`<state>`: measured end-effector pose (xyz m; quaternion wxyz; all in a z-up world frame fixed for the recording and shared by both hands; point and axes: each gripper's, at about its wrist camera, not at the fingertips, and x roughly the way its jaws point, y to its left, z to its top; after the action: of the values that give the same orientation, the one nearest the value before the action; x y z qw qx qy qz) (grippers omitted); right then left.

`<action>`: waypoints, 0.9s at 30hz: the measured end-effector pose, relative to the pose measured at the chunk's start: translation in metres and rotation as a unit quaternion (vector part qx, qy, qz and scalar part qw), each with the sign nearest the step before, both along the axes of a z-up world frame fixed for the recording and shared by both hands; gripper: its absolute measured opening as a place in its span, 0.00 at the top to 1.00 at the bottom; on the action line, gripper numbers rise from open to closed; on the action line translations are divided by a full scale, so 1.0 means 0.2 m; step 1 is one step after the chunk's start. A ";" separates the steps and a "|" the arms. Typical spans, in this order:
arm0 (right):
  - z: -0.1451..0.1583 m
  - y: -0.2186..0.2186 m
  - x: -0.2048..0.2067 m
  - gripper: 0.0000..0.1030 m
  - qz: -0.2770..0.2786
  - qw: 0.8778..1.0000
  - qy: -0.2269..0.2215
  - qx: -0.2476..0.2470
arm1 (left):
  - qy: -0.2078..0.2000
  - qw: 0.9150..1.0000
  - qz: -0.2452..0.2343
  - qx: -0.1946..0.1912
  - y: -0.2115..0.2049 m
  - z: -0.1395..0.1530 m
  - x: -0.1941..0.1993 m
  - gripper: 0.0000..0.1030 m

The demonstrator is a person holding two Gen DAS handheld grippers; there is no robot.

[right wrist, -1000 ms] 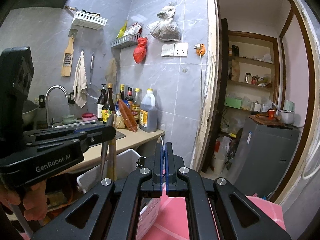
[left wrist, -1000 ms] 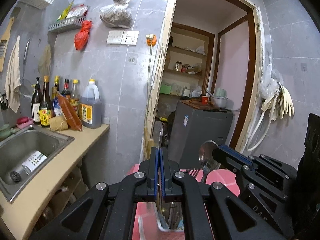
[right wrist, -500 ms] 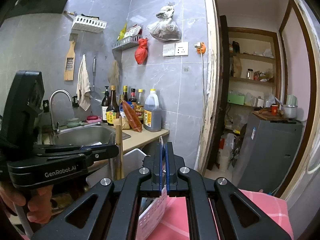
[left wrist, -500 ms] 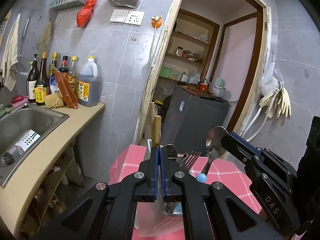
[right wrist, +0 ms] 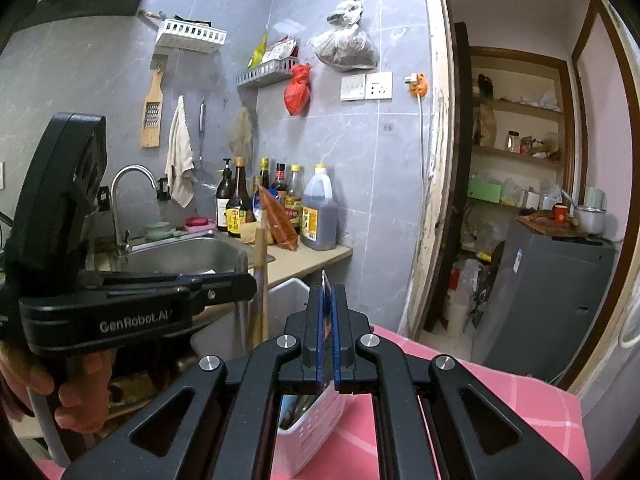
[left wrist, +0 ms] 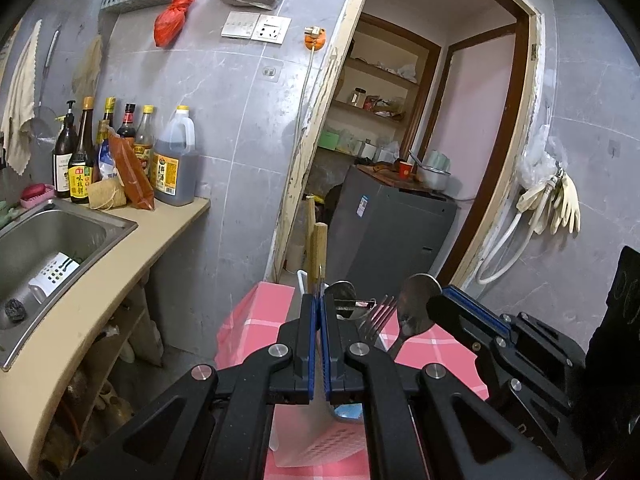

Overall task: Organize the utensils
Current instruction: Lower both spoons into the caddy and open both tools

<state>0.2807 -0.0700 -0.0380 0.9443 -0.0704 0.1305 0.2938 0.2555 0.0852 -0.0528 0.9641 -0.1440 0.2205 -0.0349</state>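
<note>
Gripping opposite rims of white utensil basket (left wrist: 316, 436), left gripper (left wrist: 319, 304) and right gripper (right wrist: 328, 300) both clamp narrow. Basket over pink checked table (left wrist: 248, 320); fork (left wrist: 376, 314), spoon (left wrist: 412, 308), wooden handles (left wrist: 319, 248) stand inside.

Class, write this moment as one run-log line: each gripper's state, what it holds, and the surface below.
left gripper: shut on basket wall | right gripper: shut on basket wall | white utensil basket: above pink checked cloth
</note>
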 end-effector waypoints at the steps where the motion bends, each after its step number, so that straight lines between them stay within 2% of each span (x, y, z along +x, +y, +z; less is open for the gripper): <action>1: 0.00 0.00 0.00 0.96 -0.001 1.000 0.001 0.001 | 0.000 1.000 0.000 0.001 0.00 0.00 0.00 0.97; 19: 0.04 -0.07 -0.02 0.95 -0.021 0.999 0.020 0.041 | -0.018 1.000 -0.001 -0.003 0.01 0.07 -0.09 0.97; 21: 0.05 -0.08 -0.04 0.93 -0.029 0.998 0.021 0.049 | -0.019 1.000 -0.003 -0.003 0.01 0.08 -0.10 0.96; 23: 0.06 -0.10 -0.05 0.81 -0.036 0.997 0.022 0.058 | -0.021 1.000 -0.007 -0.001 0.01 0.09 -0.11 0.96; 25: 0.07 -0.12 -0.06 0.74 -0.046 0.996 0.023 0.067 | -0.021 1.000 -0.013 0.003 0.00 0.10 -0.12 0.95; 27: 0.07 -0.14 -0.07 0.74 -0.055 0.996 0.025 0.070 | -0.019 1.000 -0.019 0.007 -0.02 0.10 -0.11 0.91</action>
<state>0.2658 -0.0978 -0.0240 0.9580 0.0109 0.1370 0.2516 0.2326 0.0811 -0.0319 0.9681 -0.1322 0.2055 -0.0547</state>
